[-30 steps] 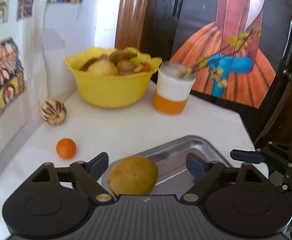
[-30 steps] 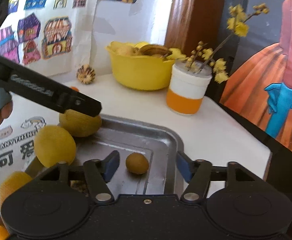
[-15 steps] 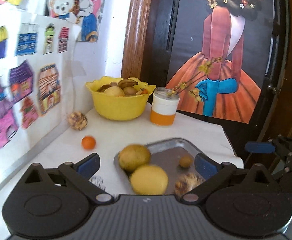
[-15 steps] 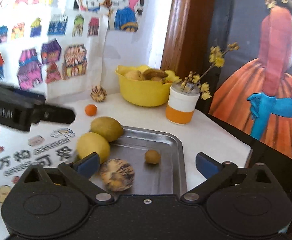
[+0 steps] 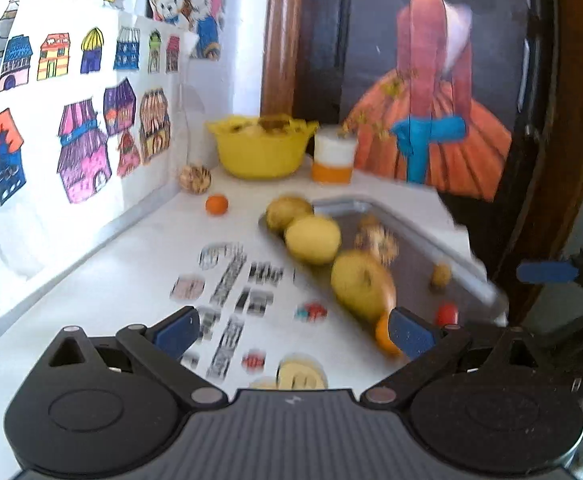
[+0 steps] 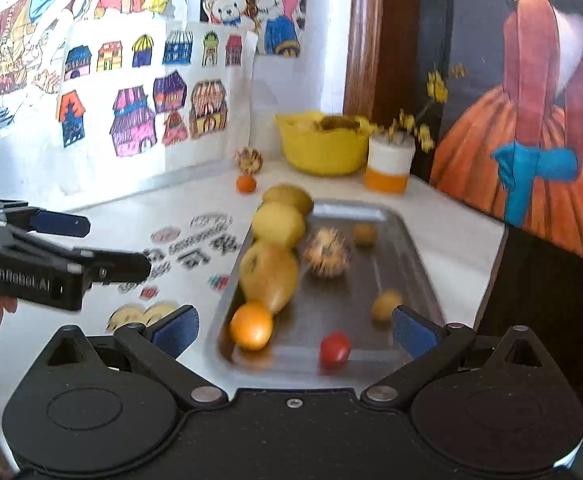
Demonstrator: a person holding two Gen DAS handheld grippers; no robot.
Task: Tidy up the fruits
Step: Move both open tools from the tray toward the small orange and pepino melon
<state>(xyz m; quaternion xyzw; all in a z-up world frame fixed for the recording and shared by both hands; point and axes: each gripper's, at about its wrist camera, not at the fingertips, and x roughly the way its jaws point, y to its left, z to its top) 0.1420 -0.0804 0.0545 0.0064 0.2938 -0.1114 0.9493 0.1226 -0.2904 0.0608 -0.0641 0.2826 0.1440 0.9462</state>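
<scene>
- Hovering above a white table (image 6: 443,216), both handheld grippers are spread wide and hold nothing; the left gripper (image 5: 291,330) sits over the printed tabletop, the right gripper (image 6: 293,330) over the near end of a metal tray (image 6: 407,248).
- Fruit already lies in the tray: three large yellow-green fruits (image 6: 277,226) in a row along its left rim, a patterned round fruit (image 6: 327,252) in the middle, an orange (image 6: 250,325) and a small red fruit (image 6: 334,350) at the near end, and two small brown fruits (image 6: 385,305) toward the right.
- Two pieces sit outside the tray, near the wall at the far left: a small orange fruit (image 5: 216,204) and, just behind it, a striped round fruit (image 5: 194,178).
- A yellow bowl (image 5: 261,152) with more fruit stands in the far corner, with a white and orange vase (image 5: 333,156) just beside it.
- My reading is that the step in hand is a reach for a loose fruit, most likely the small orange one, which lies on the left gripper's side.
- To do it well, bring the open fingers down so they straddle the fruit at its widest part, close gently since round fruit can roll or squirt free, and lift straight up before crossing to the tray.
- Set it in the open space at the tray's centre right, clear of the crowded left rim.
- Both views are blurred, so fine detail is uncertain.
</scene>
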